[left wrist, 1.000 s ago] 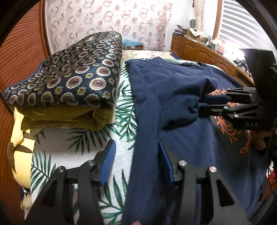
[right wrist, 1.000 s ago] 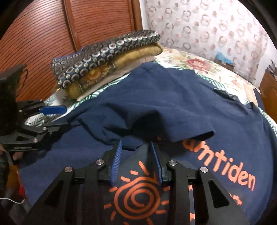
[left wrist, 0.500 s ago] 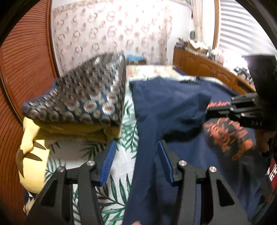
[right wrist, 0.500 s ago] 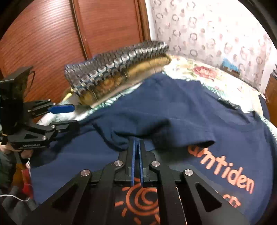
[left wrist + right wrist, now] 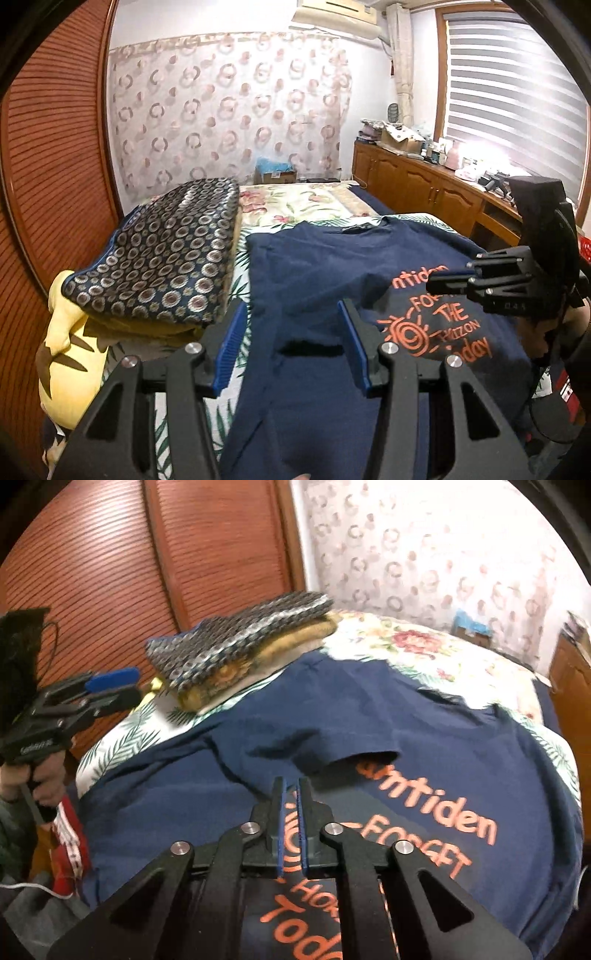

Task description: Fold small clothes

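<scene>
T-shirt: a navy T-shirt (image 5: 317, 266) with orange lettering and a sun print lies spread over the bed (image 5: 295, 195), collar toward the far end. One sleeve (image 5: 332, 738) is folded inward across the chest, its hem just short of the print.
Print: orange words and a spiral sun (image 5: 406, 332) face up on the side near the right hand-held gripper.
Left hand-held gripper: the left hand-held gripper (image 5: 291, 339) hangs above the shirt's left edge, its blue pads (image 5: 231, 350) standing well apart with nothing between them; the cloth lies below, not touched.
Right hand-held gripper: the right hand-held gripper (image 5: 291, 797) hovers over the sun print, jaws nearly together, only a thin slit showing between the pads (image 5: 281, 823). They have just parted slightly after snapping closed. No cloth is pinched in them.
Person: a hand (image 5: 40, 779) grips the left tool's handle, seen in the right wrist view.
Folded pile: a stack of folded bedding (image 5: 166, 258), topped by dark fabric with ring patterns, sits beside the shirt on the bed's left.
Bedsheet: leaf-and-flower sheet (image 5: 291, 192) shows around the shirt.
Room: a patterned curtain (image 5: 229, 122) behind, a wooden sideboard (image 5: 417, 184) under the blinds.
</scene>
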